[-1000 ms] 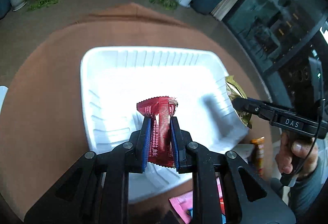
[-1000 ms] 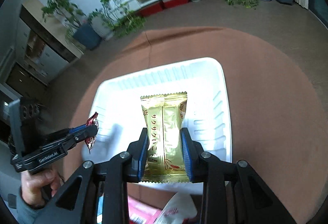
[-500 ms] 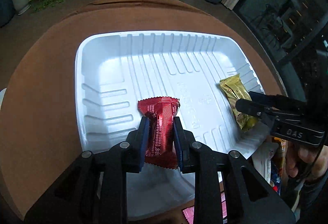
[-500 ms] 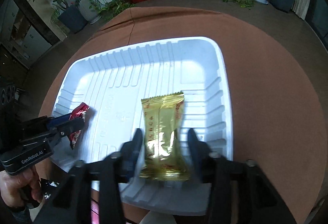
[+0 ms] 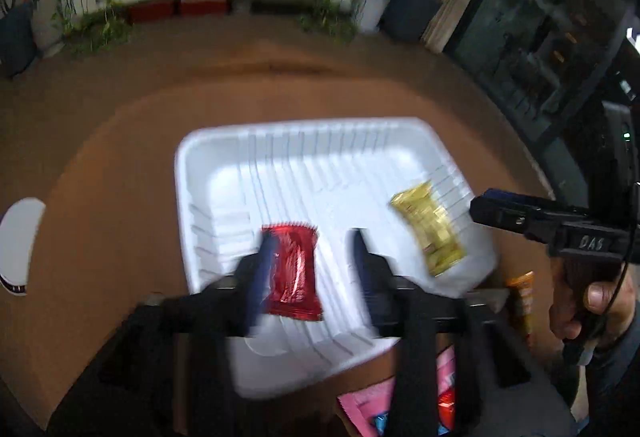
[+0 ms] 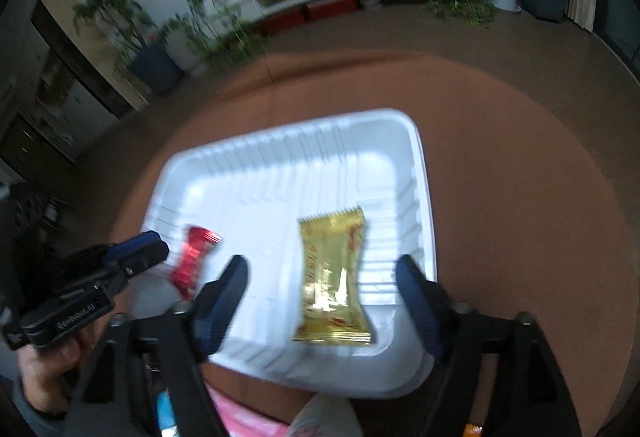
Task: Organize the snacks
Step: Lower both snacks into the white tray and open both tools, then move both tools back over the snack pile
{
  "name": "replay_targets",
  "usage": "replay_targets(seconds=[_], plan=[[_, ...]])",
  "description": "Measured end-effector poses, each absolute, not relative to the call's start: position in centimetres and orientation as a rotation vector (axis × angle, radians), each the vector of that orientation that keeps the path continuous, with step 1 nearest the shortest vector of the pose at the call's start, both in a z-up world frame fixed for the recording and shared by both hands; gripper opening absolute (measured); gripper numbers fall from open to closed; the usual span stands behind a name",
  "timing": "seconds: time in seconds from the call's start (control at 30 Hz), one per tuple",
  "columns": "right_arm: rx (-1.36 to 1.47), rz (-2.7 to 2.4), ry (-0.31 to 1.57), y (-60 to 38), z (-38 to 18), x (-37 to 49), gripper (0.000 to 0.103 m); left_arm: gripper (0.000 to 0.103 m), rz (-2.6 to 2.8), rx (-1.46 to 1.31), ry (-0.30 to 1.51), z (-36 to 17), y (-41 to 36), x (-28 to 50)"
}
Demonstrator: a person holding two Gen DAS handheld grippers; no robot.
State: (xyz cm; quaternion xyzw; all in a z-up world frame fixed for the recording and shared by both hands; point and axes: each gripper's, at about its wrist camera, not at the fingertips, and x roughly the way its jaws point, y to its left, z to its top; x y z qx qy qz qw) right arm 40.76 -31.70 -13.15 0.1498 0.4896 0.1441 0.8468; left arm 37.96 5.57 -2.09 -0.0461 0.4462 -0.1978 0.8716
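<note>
A white ribbed tray [image 5: 184, 173] sits on the round brown table. A red snack packet [image 5: 294, 273] lies in its near left part, between the fingers of my left gripper [image 5: 314, 265]. Those jaws are opening, and the right pad stands clear of the packet. A gold packet [image 6: 334, 277] lies flat in the tray [image 6: 420, 165] near its right wall. It is between the fingers of my right gripper [image 6: 322, 277], whose jaws are opening wide and touch nothing. The right wrist view also shows the red packet [image 6: 194, 257] and the left gripper [image 6: 140, 249]. The left wrist view shows the gold packet [image 5: 428, 233].
Pink packets [image 5: 368, 409] and an orange packet [image 5: 522, 297] lie at the table's near edge, in front of the tray. A white object [image 5: 18, 245] sits at the far left. A hand [image 5: 592, 301] holds the right gripper's handle. Potted plants and a low white shelf stand beyond the table.
Both grippers have opened and let go of their packets, which now lie in the tray. Both have drawn back and up a little.
</note>
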Motion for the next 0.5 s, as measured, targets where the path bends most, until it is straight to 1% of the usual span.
replay_targets(seconds=[0.03,0.07,0.1,0.13,0.17,0.2,0.3,0.33,0.43,0.5], plan=[[0.348,0.338,0.99,-32.5,-11.9,40.0,0.085,0.075,-0.428,-0.109,0.895,-1.1,5.9,37.1],[0.386,0.37,0.941,-33.3,-10.5,38.9,0.088,0.08,-0.447,-0.122,0.861,-0.2,6.3,36.1],[0.415,0.39,0.91,-33.9,-9.8,38.2,0.094,0.085,-0.465,-0.134,0.829,0.6,6.6,35.0],[0.473,0.424,0.854,-34.9,-8.6,36.9,0.098,0.091,-0.487,-0.148,0.803,1.4,6.9,33.6],[0.52,0.445,0.811,-35.8,-7.8,35.9,0.103,0.095,-0.502,-0.16,0.787,1.9,7.0,32.6],[0.574,0.47,0.758,-36.6,-7.0,34.6,0.103,0.103,-0.52,-0.184,0.744,2.6,7.4,31.0],[0.638,0.52,0.65,-38.6,-5.6,30.7,0.103,0.103,-0.525,-0.225,0.567,4.3,8.6,25.8],[0.635,0.513,0.609,-39.2,-5.3,29.1,0.103,0.103,-0.512,-0.234,0.54,4.6,8.9,24.4],[0.635,0.508,0.588,-40.1,-5.5,25.1,0.103,0.103,-0.43,-0.231,0.515,5.0,9.6,20.5],[0.662,0.484,0.601,-40.9,-6.3,22.5,0.103,0.103,-0.333,-0.194,0.589,4.5,9.8,18.4]])
